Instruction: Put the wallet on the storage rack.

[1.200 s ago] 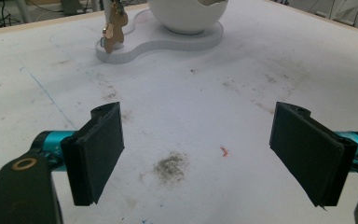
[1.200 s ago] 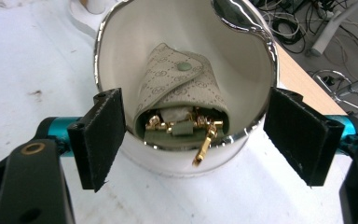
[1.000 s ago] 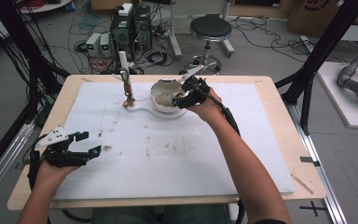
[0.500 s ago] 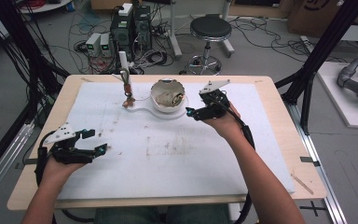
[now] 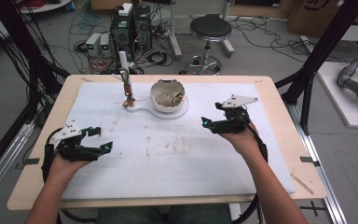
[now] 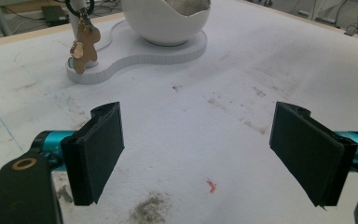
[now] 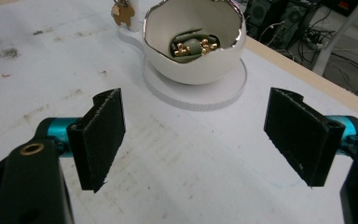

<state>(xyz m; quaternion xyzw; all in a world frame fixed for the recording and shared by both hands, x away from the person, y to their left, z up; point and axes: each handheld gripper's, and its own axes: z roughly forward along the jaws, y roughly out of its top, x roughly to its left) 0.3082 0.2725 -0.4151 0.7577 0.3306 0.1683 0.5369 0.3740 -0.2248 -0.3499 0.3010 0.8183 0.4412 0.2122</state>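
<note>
Grippers sit low and near the person in the high view: the left gripper (image 5: 86,145) over the near-left part of the white mat (image 5: 177,177), the right gripper (image 5: 223,122) farther in and to the right, both with jaws spread wide and nothing between them. Each gripper view confirms it, with bare mat showing between the two black pads (image 6: 98,149) of the left and likewise between those of the right (image 7: 100,135).

Beyond the right gripper stands the egg-shaped bowl (image 5: 168,95) on its white base (image 5: 142,106), toward the far middle of the mat. Judging from how things lie, the work concerns this bowl and what it holds, and the right gripper is the better placed to go in. A good approach would be from above through the broken-edged opening, jaws narrowed enough to clear the rim, since the shell looks thin and could tip or chip if nudged sideways. The left gripper could steady the base if needed.

The right gripper view looks straight into the bowl and shows a greenish item with small gold pieces (image 7: 192,46) lying at the bottom, which the high view renders as a dull blur. The left gripper view instead gives a clear look at the brown bear-shaped charm (image 6: 83,49) hanging from the small stand (image 5: 124,70) at the base's narrow end, just left of the bowl.
</note>
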